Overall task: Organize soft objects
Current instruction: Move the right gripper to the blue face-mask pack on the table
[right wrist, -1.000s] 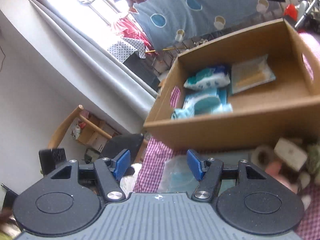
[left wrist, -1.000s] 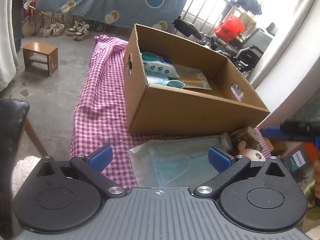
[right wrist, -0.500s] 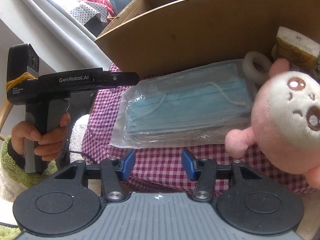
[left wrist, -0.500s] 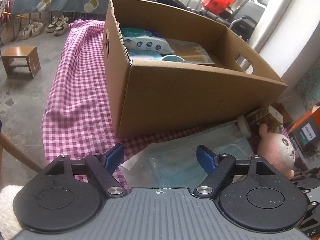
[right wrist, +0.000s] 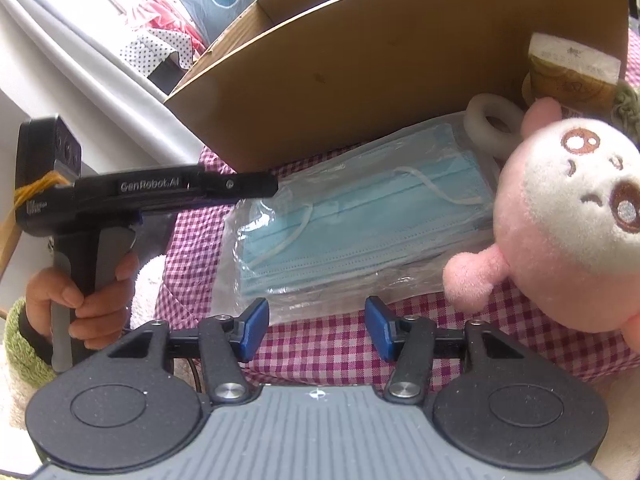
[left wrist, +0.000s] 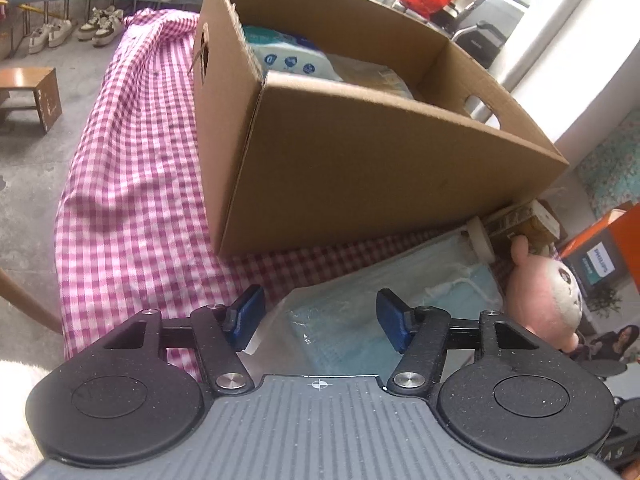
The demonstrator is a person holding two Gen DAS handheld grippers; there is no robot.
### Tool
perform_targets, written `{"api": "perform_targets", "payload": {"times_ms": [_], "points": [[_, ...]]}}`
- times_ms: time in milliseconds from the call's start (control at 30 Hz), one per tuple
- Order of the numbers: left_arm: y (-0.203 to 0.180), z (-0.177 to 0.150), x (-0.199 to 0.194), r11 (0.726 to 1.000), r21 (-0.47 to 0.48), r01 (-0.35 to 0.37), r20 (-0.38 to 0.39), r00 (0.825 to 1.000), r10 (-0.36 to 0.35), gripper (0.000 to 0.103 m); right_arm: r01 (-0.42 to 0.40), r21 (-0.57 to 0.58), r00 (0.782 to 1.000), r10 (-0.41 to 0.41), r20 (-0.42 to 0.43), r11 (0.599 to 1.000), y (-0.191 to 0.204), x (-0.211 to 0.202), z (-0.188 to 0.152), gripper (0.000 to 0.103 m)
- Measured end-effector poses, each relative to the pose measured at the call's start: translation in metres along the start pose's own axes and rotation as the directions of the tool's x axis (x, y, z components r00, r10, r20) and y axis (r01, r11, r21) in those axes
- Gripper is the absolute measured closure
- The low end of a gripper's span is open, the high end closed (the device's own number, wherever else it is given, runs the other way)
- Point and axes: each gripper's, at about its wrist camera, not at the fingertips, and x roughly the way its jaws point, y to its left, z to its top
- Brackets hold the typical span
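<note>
I'm hovering both grippers over the pack of masks (right wrist: 360, 220), which is lying flat on the checked cloth (left wrist: 132, 200) just in front of the cardboard box (left wrist: 360, 152). In the right wrist view the pack is sitting in the centre w/ its long axis running lower left to upper right, its near edge just above my right gripper (right wrist: 316, 330); those jaws are standing apart, nothing between the pads, and they have just been opening a little. In the left wrist view the pack's corner is lying between the pads of my left gripper (left wrist: 318, 318), lower centre of frame; those jaws have just been closing, but I'm not seeing the pads pressing on it yet, so nothing is being held. The left looks nearer to the pack, I'd judge. The wrap is clear, crinkly and slippery-looking; the masks inside are pale blue, pleated, w/ white ear loops. At the right of the frame a pink plush toy (right wrist: 560, 216), round and fuzzy, is resting against the pack's right end.
</note>
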Motion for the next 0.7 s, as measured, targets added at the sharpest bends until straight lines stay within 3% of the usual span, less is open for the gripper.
{"api": "perform_targets", "payload": {"times_ms": [433,700], "points": [[0.019,-0.041,-0.037,0.993,-0.099,0.071,-0.054,0.996,-0.077,0.042,-0.101,0.19,0.994,0.106,-0.017,0.977,-0.03,-0.003,0.008,0.041],[0.013,-0.077,-0.065,0.991,-0.077,0.108,-0.128,0.985,-0.117,0.039,-0.122,0.224,0.992,0.129,-0.017,0.967,-0.035,-0.002,0.018,0.04]]}}
